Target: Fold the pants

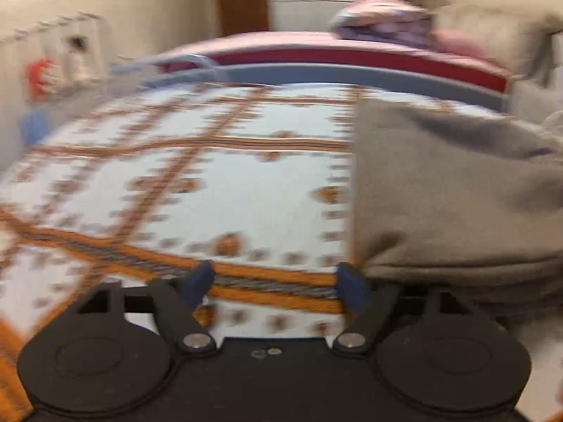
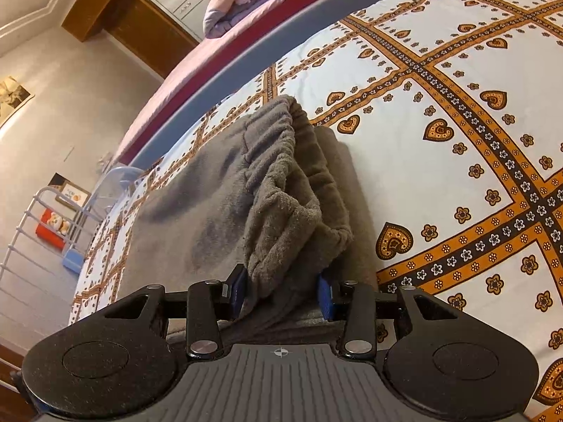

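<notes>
The grey pants (image 2: pixel 218 218) lie folded on the patterned bed sheet (image 2: pixel 440 176), with the gathered elastic waistband (image 2: pixel 302 161) bunched on top. My right gripper (image 2: pixel 283 292) is shut on a thick fold of the waistband end, and the blue pads (image 2: pixel 325 295) press on the cloth from both sides. In the blurred left wrist view the pants (image 1: pixel 457 193) fill the right side. My left gripper (image 1: pixel 276 286) stands open just left of them, low over the sheet (image 1: pixel 211 176), with only sheet between its fingers. Its right fingertip (image 1: pixel 352 290) is at the edge of the pants.
A grey bed rail (image 2: pixel 246 77) runs along the far edge of the mattress. Beyond it is a pink bed (image 1: pixel 281 40) with a bundled quilt (image 1: pixel 383 17). A white wire rack (image 2: pixel 31 232) and a red box (image 2: pixel 52 228) stand by the wall.
</notes>
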{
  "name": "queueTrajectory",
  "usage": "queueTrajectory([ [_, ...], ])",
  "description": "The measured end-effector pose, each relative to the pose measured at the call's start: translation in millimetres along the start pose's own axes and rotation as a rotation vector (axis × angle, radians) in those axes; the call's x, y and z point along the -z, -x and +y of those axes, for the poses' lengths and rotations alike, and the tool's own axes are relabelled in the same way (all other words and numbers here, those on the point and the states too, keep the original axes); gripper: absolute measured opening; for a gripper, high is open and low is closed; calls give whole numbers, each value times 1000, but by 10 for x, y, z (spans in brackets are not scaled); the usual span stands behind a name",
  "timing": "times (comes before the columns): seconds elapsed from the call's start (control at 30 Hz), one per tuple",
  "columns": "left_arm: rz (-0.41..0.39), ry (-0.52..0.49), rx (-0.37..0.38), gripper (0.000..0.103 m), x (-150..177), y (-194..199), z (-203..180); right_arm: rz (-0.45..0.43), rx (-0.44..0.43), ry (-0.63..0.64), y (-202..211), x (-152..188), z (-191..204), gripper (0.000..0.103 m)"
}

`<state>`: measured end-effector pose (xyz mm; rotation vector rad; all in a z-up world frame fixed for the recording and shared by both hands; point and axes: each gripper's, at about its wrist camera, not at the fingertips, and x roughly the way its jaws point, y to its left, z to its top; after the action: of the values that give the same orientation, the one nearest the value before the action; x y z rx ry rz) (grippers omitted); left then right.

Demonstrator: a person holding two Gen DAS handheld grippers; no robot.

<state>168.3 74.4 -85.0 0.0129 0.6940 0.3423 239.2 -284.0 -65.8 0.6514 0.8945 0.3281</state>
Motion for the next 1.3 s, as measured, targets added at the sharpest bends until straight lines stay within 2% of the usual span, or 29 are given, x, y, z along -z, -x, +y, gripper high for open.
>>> queueTrajectory([
  [0.03,14,55,-38,69,38,-4,75,1,-1,0,1,1,2,41],
  [0.07,26,121,-49,73,85,-6,169,0,-2,-2,6,3,-1,41],
  [0.13,19,198,-40,72,145,7,270,2,-8,-8,10,-3,-13,41],
  [0.17,13,199,-35,69,147,19,263,4,-10,-8,9,-6,-16,41],
  [0.37,-17,178,18,64,219,154,131,6,-13,-9,12,-6,-19,41],
  [0.5,-36,114,24,64,187,85,-5,5,-14,-8,18,-6,-20,41],
  [0.63,-36,100,8,63,67,-42,-55,-1,-19,-7,31,0,-16,41],
  [0.73,-64,43,12,58,4,-65,-143,-9,-23,-11,34,6,-18,41],
  [0.83,-20,78,25,59,6,-164,-70,-10,-27,-29,25,8,-34,41],
  [0.9,-24,109,-9,49,-18,-171,-16,-9,-31,-44,12,10,-46,41],
  [0.93,-29,134,-14,27,-24,-158,13,-10,-26,-42,10,13,-41,41],
  [0.97,-33,180,-22,0,-31,-143,75,-16,-16,-32,14,18,-19,39],
  [1.03,-67,328,-32,0,-59,-78,316,-54,6,32,72,19,96,33],
  [1.07,-94,366,-35,0,-89,-39,411,-107,-25,78,172,9,188,32],
  [1.17,-98,402,-12,0,-146,-12,565,-214,-140,152,428,-36,365,32],
  [1.23,-87,379,-3,3,-89,45,562,-218,-128,153,438,-39,351,32],
  [1.27,-74,366,18,23,-45,60,520,-196,-93,127,375,-42,291,32],
  [1.3,-66,343,44,31,-12,72,458,-172,-75,94,316,-44,229,32],
])
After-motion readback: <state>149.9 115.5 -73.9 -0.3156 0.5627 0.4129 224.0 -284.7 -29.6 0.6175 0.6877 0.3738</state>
